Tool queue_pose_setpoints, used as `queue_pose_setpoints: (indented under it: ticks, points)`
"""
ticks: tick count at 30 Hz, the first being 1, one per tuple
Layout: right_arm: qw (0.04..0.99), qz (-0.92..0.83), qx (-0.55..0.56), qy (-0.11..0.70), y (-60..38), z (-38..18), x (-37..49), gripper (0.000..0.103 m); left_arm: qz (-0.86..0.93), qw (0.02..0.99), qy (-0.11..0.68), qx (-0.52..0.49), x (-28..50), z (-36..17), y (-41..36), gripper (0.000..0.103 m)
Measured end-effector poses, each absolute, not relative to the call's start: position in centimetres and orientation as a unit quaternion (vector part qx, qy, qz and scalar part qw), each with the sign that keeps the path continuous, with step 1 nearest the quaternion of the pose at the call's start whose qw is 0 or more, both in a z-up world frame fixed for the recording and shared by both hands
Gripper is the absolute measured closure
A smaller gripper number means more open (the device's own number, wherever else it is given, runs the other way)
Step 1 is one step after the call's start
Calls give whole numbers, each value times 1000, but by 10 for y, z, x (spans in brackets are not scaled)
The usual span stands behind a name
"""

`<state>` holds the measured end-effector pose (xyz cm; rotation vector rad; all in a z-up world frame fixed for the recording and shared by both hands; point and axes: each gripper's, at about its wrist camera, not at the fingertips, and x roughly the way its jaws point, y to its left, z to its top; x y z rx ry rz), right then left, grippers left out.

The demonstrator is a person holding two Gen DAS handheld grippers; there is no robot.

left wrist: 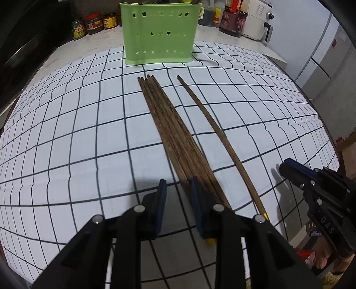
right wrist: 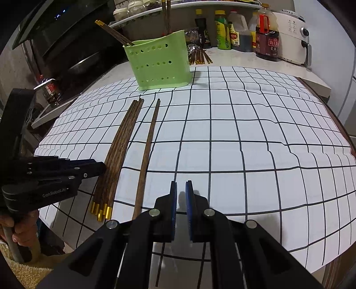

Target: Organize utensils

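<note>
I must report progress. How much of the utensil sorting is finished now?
Done: some chopsticks stand in the green holder. In hand: nothing; the left gripper and right gripper are empty. Left: the chopstick bundle and the single chopstick on the mat.

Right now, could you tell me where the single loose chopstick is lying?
In both wrist views the single chopstick lies flat on the grid mat, just right of the chopstick bundle, its far tip toward the green holder.
</note>
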<state>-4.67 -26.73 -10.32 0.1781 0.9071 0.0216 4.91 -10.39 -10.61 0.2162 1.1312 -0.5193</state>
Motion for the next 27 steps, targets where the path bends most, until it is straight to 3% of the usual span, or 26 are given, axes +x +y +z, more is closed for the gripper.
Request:
queue_pose_setpoints:
  ticks: [9, 27]
  points:
    - [896, 6, 92, 434, -272, -104, -50, 93, -196, 812, 531, 141, 59, -109, -101, 80]
    - [890, 46, 82, 447, -245, -106, -38, 92, -205, 817, 532, 91, 59, -106, -36, 80]
